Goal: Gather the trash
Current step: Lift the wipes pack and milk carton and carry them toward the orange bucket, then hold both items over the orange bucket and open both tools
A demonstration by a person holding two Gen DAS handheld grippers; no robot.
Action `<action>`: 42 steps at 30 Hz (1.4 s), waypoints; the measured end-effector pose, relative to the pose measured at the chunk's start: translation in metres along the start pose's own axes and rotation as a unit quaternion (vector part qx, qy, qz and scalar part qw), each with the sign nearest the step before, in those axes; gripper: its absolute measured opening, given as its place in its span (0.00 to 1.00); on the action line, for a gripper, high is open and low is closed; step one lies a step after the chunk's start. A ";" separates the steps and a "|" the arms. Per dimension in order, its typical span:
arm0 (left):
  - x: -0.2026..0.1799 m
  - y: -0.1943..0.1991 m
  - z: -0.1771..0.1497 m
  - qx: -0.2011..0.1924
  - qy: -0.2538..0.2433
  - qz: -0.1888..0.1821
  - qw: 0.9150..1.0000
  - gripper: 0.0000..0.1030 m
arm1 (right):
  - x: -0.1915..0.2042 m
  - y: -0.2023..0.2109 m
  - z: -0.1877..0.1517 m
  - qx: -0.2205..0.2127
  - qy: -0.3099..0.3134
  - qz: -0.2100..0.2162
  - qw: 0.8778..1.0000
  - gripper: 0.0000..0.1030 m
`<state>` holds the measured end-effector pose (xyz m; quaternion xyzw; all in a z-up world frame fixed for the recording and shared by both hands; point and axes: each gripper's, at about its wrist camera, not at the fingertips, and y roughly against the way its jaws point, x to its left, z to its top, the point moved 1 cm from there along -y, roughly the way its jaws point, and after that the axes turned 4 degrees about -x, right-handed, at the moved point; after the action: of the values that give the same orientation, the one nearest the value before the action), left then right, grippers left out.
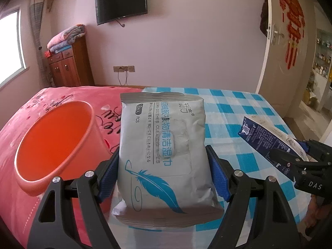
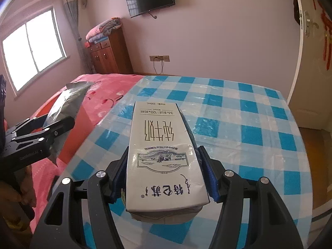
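Observation:
My left gripper (image 1: 164,166) is shut on a grey wet-wipes pack (image 1: 164,145) with a blue feather print, held above the bed just right of an orange plastic bin (image 1: 56,143). My right gripper (image 2: 164,166) is shut on a white milk carton (image 2: 164,155) held above the blue-checked cloth (image 2: 238,124). In the left wrist view the right gripper (image 1: 290,155) shows at the right edge with the carton's dark blue side (image 1: 267,141). In the right wrist view the left gripper (image 2: 51,124) shows at the left with the wipes pack (image 2: 66,101).
The bin stands on a pink blanket (image 1: 68,95) covering the bed's left part. A wooden cabinet (image 1: 68,62) with folded quilts stands against the far wall, a TV (image 1: 121,3) hangs above, and an open door (image 1: 290,41) is at the right.

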<state>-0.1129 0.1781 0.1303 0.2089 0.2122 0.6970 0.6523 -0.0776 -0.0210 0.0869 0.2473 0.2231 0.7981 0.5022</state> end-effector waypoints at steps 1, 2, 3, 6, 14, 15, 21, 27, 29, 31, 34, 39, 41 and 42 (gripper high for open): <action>0.002 0.001 0.001 -0.002 0.002 0.001 1.000 0.75 | 0.001 0.000 0.001 0.000 -0.002 0.004 1.000 0.61; 0.006 0.003 0.002 -0.005 0.005 0.004 1.000 0.75 | 0.003 0.000 0.002 0.000 -0.003 0.006 1.000 0.61; 0.010 0.005 0.003 -0.007 0.008 0.006 1.000 0.75 | 0.004 0.000 0.004 0.000 -0.004 0.009 1.000 0.61; 0.020 0.009 0.006 -0.014 0.017 0.013 1.000 0.75 | 0.009 0.000 0.006 -0.002 -0.004 0.017 1.000 0.61; 0.052 0.018 0.013 -0.030 0.040 0.039 0.998 0.75 | 0.028 -0.004 0.019 -0.002 0.002 0.041 0.999 0.61; 0.057 0.019 0.013 -0.032 0.043 0.043 0.998 0.75 | 0.032 -0.006 0.022 -0.002 0.003 0.047 0.999 0.61; 0.087 0.025 0.015 -0.040 0.063 0.070 0.995 0.75 | 0.057 -0.014 0.036 0.002 0.011 0.080 0.997 0.61; 0.124 0.028 0.013 -0.044 0.091 0.106 0.989 0.75 | 0.093 -0.025 0.053 0.007 0.032 0.115 0.993 0.61; 0.137 0.029 0.012 -0.044 0.100 0.117 0.987 0.75 | 0.108 -0.030 0.060 0.008 0.041 0.127 0.991 0.61; 0.151 0.029 0.011 -0.045 0.110 0.131 0.984 0.75 | 0.120 -0.034 0.066 0.008 0.048 0.138 0.989 0.61; 0.168 0.030 0.010 -0.046 0.122 0.146 0.981 0.75 | 0.143 -0.040 0.075 0.008 0.063 0.157 0.986 0.61; 0.192 0.026 0.010 -0.043 0.142 0.162 0.976 0.75 | 0.180 -0.054 0.093 0.004 0.085 0.188 0.979 0.61; 0.197 0.024 0.011 -0.040 0.147 0.165 0.975 0.75 | 0.197 -0.060 0.100 0.003 0.094 0.200 0.975 0.61; 0.200 0.022 0.011 -0.039 0.149 0.165 0.974 0.75 | 0.203 -0.063 0.102 0.004 0.097 0.204 0.974 0.61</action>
<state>-0.1371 0.3764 0.1547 0.1092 0.2420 0.8260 0.4972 -0.0463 0.2001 0.1628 0.2108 0.2183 0.9031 0.3038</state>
